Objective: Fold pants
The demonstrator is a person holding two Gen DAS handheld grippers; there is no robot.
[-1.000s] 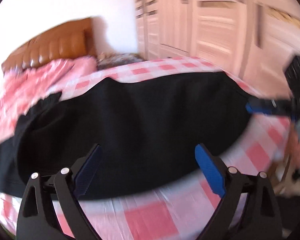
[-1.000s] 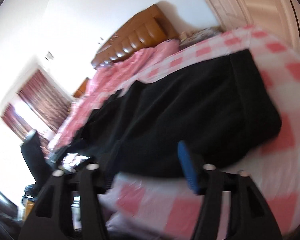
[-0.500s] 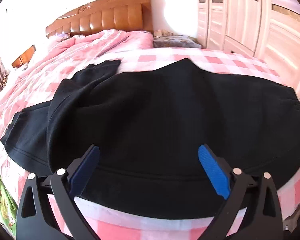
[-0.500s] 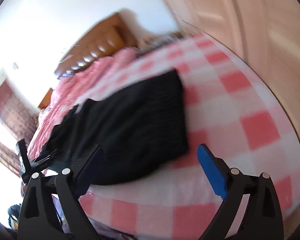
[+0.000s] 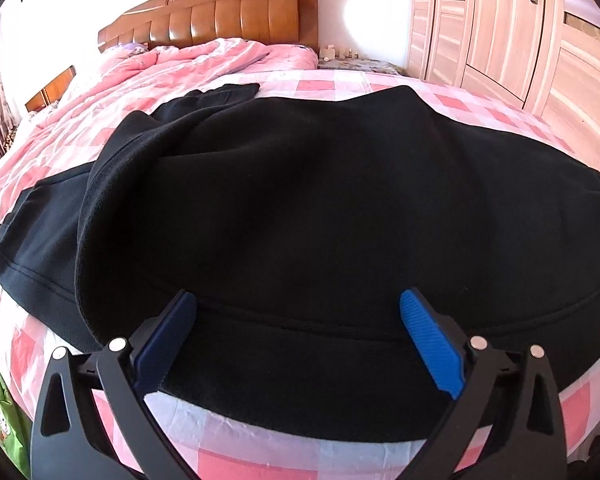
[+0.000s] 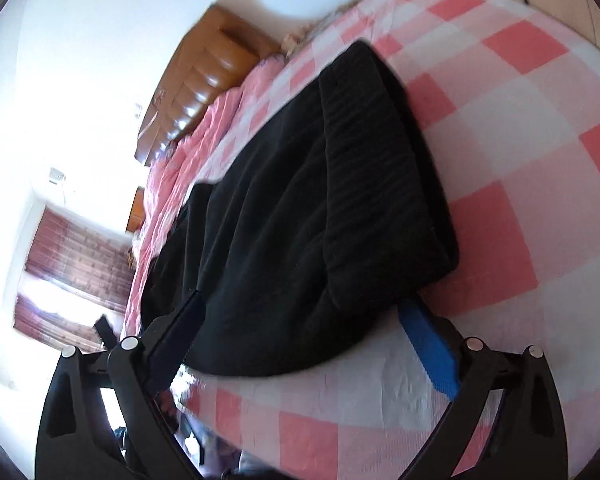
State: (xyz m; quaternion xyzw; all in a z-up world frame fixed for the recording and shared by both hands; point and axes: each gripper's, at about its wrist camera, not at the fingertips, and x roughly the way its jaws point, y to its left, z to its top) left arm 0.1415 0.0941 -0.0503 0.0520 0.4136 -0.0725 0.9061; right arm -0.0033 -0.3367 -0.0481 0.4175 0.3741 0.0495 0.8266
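Left tool (image 5: 298, 320) level, its jaws spread wide; right tool (image 6: 300, 326) rolled sideways, likewise spread

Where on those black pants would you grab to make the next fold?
Probably the ribbed waistband end of the black pants, coming in low from the near bed edge. It lies flat with a thick free corner overhanging the checked sheet, right by the open right gripper.

Black pants (image 6: 300, 216) are seen lying on the pink-and-white checked bedsheet (image 6: 520, 160). The right gripper (image 6: 300, 320) is held wide open at their near edge, nothing clamped. A wooden headboard (image 6: 204, 84) is visible behind.
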